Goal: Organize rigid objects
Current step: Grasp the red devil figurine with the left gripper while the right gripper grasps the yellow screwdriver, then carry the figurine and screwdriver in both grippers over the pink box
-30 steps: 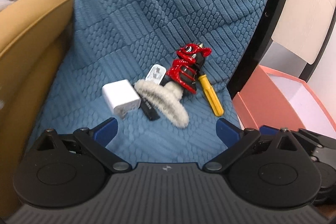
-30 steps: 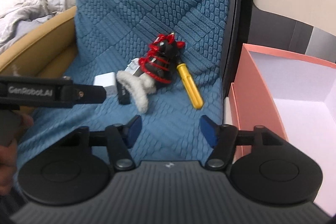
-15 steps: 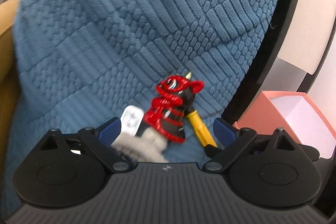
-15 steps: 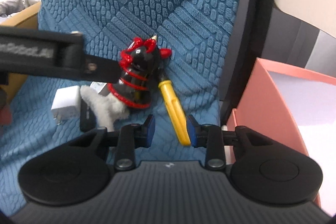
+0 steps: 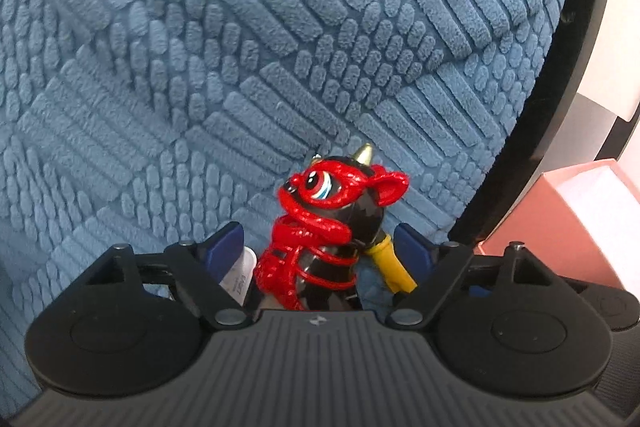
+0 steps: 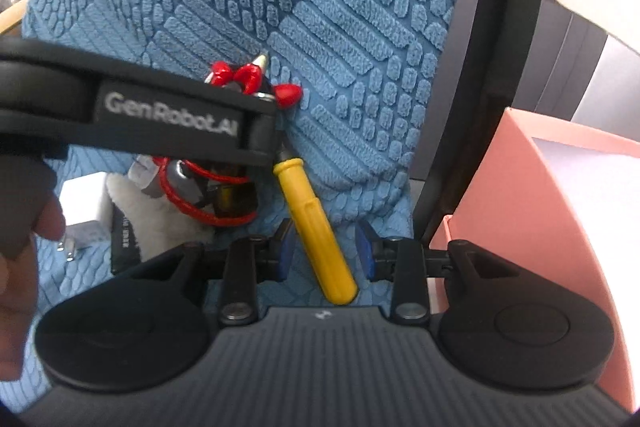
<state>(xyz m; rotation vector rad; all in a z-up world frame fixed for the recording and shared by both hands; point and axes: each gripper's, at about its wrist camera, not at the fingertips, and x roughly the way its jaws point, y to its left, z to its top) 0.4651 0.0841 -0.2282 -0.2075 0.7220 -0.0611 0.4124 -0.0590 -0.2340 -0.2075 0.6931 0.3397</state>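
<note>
Right wrist view shows the yellow-handled screwdriver (image 6: pixel 310 223) lying on the blue textured cushion (image 6: pixel 360 7), its long axis running from handle butt nearest the camera up-left to the shaft under the red-and-black figurine (image 6: pixel 256 83); the right gripper (image 6: pixel 326 253) straddles the handle, released, pads not touching (small gaps either side). Left gripper (image 5: pixel 320 247) is closing around the upright figurine, not yet gripping, beside a pink box (image 6: pixel 560 187).

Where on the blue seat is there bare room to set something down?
Bare: the blue textured cover behind and left of the red-and-black figurine. The open pink box looks empty. Crowded: figurine, yellow-handled screwdriver, white charger and fluffy white piece bunch together.
</note>
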